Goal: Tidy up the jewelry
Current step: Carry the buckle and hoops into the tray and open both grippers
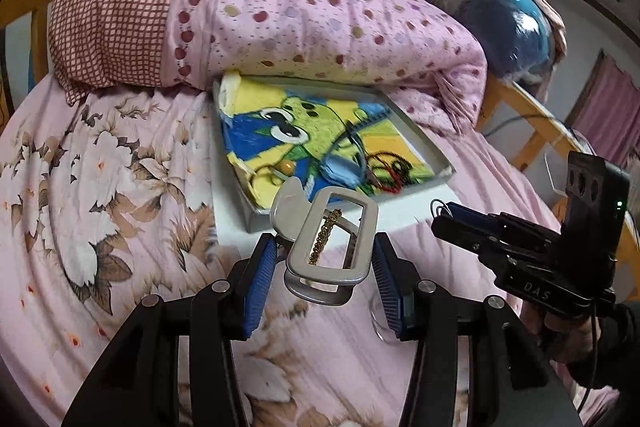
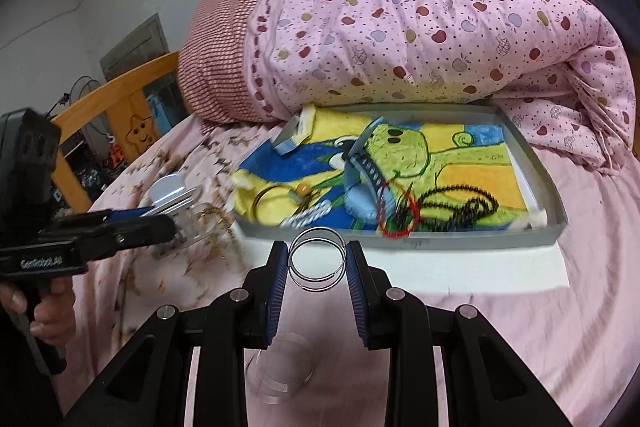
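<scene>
My left gripper (image 1: 326,247) is shut on a silver rectangular holder (image 1: 328,275), its blue pads pressing on both sides. A gold chain (image 1: 325,238) hangs across the holder's opening. In the right wrist view, the left gripper (image 2: 172,223) and its holder (image 2: 176,193) are blurred at the left. My right gripper (image 2: 317,259) is shut on two thin silver hoops (image 2: 316,279), which stand upright between the pads. The left wrist view shows the right gripper (image 1: 444,215) at the right, with the hoops (image 1: 438,206) at its tip. Both grippers hover over the bed, just in front of the tray.
A grey tray (image 2: 548,183) lined with a cartoon towel sits on a white board (image 2: 440,267). It holds a black bead necklace (image 2: 472,201), a red bracelet (image 2: 400,223), a blue watch (image 2: 360,187) and a gold ring (image 2: 272,201). A rolled quilt (image 2: 420,39) lies behind. A clear disc (image 2: 280,367) rests on the sheet.
</scene>
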Available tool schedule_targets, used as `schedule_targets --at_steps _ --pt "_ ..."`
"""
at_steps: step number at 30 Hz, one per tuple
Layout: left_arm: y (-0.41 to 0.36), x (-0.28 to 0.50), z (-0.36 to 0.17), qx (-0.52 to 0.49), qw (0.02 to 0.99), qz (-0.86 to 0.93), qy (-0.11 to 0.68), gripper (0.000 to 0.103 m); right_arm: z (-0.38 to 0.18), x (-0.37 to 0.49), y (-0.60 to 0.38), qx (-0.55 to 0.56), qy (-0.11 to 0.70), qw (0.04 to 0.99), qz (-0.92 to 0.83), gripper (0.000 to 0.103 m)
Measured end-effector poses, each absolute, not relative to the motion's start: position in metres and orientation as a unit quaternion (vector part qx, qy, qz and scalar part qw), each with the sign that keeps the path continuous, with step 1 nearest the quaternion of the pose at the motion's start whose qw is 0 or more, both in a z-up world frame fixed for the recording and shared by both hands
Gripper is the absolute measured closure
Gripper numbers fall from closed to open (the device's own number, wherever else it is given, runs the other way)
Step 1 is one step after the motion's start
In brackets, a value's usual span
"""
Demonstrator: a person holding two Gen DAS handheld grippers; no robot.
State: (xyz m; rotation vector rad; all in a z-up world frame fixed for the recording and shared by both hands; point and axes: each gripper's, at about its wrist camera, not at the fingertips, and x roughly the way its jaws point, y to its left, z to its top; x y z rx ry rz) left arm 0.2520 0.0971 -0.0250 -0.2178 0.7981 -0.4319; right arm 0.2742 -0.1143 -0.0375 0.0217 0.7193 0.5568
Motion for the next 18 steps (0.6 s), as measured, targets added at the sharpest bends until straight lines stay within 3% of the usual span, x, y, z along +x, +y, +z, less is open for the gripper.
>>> schedule_targets --at_steps 8,18 --pt "0.099 0.285 -0.027 -0.112 0.898 -0.203 0.373 0.060 -0.046 0.321 -0.104 0.015 0.363 0.898 0.249 0.075" --pt "0.102 0.316 -0.047 -0.126 0.879 -0.202 0.414 0.060 -0.066 0.344 -0.095 0.002 0.389 0.893 0.226 0.075"
